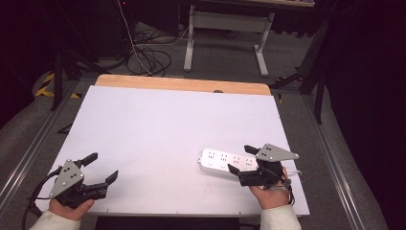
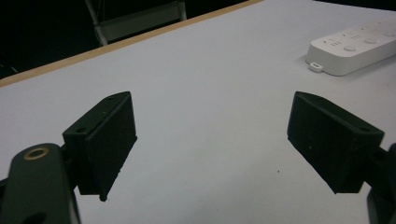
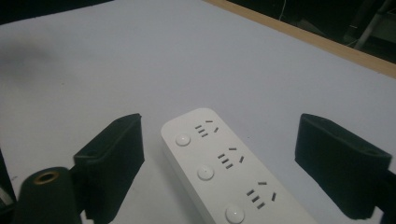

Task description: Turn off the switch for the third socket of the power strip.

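At the left of the high view, the left gripper (image 1: 98, 168) is held low near the front corner of the flat white table top (image 1: 158, 124), and its 2 black jaws are spread wide with nothing between them. In the left gripper view only bare white surface is seen between these jaws, and the white rectangular plastic power strip (image 2: 357, 49) lies well apart from them, far at the upper right. Little risk is judged on this side, except that the trailing cable could be dragged over the table if the hand is moved quickly. Further to the right, the power strip lies flat near the front right part of the table, with its sockets and round buttons facing up. The right gripper (image 1: 241, 159) is placed over its near end, jaws opened wide, 1 on each long side of the strip, and it cannot be told if they touch it. Several failures are judged possible here. If the jaws are closed too high, only the rounded top edges would be pinched and the smooth body could slip out. If they are closed off-centre, the long strip could be tilted or swung when lifted. A round button could also be pressed by a descending jaw.
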Motion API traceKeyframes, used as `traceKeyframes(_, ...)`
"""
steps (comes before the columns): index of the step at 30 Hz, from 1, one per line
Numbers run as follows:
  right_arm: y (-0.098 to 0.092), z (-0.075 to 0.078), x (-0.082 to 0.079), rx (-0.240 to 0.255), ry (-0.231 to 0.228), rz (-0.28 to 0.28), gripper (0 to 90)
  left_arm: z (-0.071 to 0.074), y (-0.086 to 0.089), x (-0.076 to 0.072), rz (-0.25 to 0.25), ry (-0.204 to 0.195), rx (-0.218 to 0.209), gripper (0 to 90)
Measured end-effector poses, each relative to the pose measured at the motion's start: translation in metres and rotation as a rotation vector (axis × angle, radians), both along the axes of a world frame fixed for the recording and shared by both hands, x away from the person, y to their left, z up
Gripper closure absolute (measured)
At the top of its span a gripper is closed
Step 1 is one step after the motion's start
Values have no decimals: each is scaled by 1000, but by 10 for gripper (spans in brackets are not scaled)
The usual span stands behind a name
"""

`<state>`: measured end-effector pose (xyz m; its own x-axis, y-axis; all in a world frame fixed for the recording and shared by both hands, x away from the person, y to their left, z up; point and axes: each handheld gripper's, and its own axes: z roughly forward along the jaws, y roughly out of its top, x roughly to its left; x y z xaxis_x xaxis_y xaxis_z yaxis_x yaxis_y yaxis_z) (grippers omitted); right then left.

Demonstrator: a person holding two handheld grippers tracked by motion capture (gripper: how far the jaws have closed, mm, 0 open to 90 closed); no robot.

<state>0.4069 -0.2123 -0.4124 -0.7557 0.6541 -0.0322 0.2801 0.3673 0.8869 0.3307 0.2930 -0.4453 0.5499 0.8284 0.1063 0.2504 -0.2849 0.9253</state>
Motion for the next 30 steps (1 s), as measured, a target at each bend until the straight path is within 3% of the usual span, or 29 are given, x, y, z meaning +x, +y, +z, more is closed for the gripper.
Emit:
traceKeyframes(5, -8, -5, -1, 24, -2, 8, 56, 0, 0, -1, 7, 0, -6, 158)
traceKeyframes(11, -20, -16, -1, 54, 31, 4, 35, 1, 1, -1, 5, -2, -7, 158)
traceKeyframes(18, -29, -29, -2, 86, 22, 23, 17, 2, 2, -2, 7, 0, -11, 158)
traceKeyframes(30, -37, -48, -1, 50, 76, 2, 16, 0, 5, -6, -4, 1, -11, 151)
